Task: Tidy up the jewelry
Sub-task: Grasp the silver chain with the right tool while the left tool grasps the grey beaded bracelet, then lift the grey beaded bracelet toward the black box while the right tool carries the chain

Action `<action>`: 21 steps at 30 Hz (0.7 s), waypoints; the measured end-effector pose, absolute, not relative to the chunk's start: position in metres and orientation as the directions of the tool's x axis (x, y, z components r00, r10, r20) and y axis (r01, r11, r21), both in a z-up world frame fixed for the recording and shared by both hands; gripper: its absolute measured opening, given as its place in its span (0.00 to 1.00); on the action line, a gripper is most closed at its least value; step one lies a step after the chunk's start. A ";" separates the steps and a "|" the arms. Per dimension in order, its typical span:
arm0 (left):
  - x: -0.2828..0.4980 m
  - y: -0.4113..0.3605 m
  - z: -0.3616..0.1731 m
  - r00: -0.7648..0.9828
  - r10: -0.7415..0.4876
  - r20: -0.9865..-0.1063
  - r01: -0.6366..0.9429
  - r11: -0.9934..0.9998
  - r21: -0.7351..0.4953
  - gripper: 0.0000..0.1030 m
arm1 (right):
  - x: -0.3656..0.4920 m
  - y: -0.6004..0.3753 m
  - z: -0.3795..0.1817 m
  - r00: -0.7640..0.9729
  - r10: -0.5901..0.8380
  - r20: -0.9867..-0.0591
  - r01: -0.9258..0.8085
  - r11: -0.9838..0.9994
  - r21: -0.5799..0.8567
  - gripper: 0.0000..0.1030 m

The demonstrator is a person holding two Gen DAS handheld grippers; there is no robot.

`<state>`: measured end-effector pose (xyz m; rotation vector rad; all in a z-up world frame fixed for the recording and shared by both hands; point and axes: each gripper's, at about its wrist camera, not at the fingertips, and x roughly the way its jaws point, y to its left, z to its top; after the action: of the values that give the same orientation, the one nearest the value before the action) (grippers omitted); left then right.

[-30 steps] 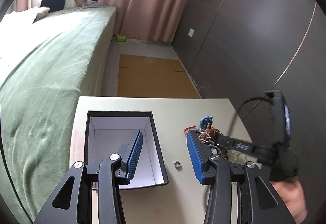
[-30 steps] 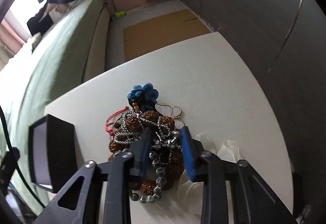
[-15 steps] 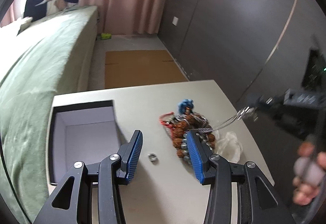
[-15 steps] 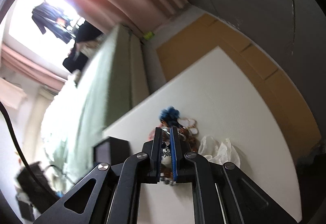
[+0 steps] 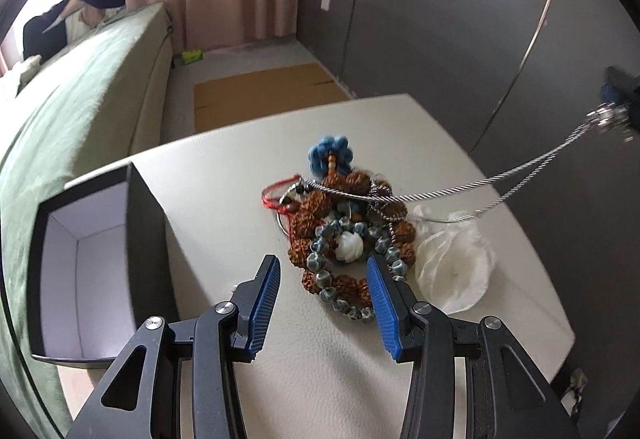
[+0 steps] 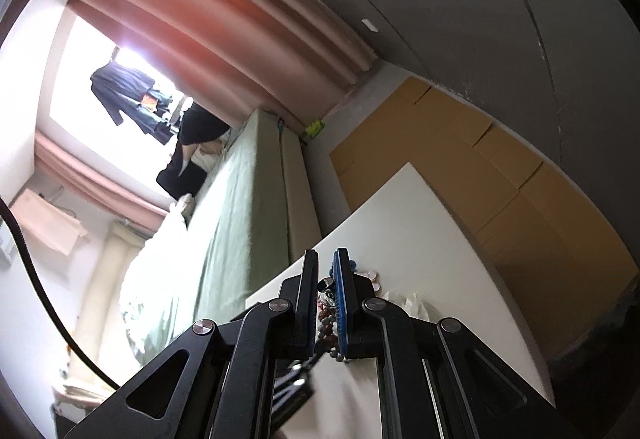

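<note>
The right hand-held gripper [image 6: 326,271] is clenched on a twisted silver metal chain [image 5: 460,189], stretched taut above the white tabletop [image 5: 248,159]. Its far end stays tangled in the brown-and-blue bead pile [image 5: 344,235]. The left hand-held gripper [image 5: 322,303] hangs released near the pile.

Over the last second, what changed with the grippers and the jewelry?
The right gripper shut on the silver chain and lifted away, pulling it taut out of the jewelry pile. The left gripper swung from the black box toward the pile, open. Box, pile and table stayed put.
</note>
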<state>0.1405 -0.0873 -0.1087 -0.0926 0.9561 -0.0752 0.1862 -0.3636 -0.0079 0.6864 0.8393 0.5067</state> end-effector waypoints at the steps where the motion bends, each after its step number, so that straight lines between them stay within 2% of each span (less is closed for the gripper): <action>1: 0.142 -0.087 -0.112 0.571 -0.103 -0.814 0.018 0.993 -0.113 0.37 | 0.185 -0.366 -0.008 0.575 0.651 -0.496 -0.139 0.675 0.725 0.08; 2: 0.142 -0.086 -0.114 0.566 -0.099 -0.818 0.012 0.994 -0.112 0.22 | 0.185 -0.368 -0.007 0.575 0.653 -0.493 -0.139 0.672 0.727 0.08; 3: 0.143 -0.085 -0.115 0.562 -0.097 -0.822 0.005 0.993 -0.114 0.13 | 0.185 -0.369 -0.006 0.576 0.653 -0.491 -0.140 0.671 0.728 0.08; 12: 0.131 -0.066 -0.097 0.603 -0.140 -0.785 -0.016 0.982 -0.188 0.09 | 0.182 -0.368 -0.008 0.569 0.659 -0.493 -0.150 0.672 0.725 0.08; 21: 0.106 -0.030 -0.055 0.680 -0.209 -0.703 -0.030 0.950 -0.311 0.08 | 0.177 -0.342 0.015 0.564 0.686 -0.460 -0.239 0.668 0.704 0.08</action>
<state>0.1057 -0.0298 -0.0548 -0.3104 0.8206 -0.1020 0.1767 -0.3421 0.0153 0.6313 0.7955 0.5886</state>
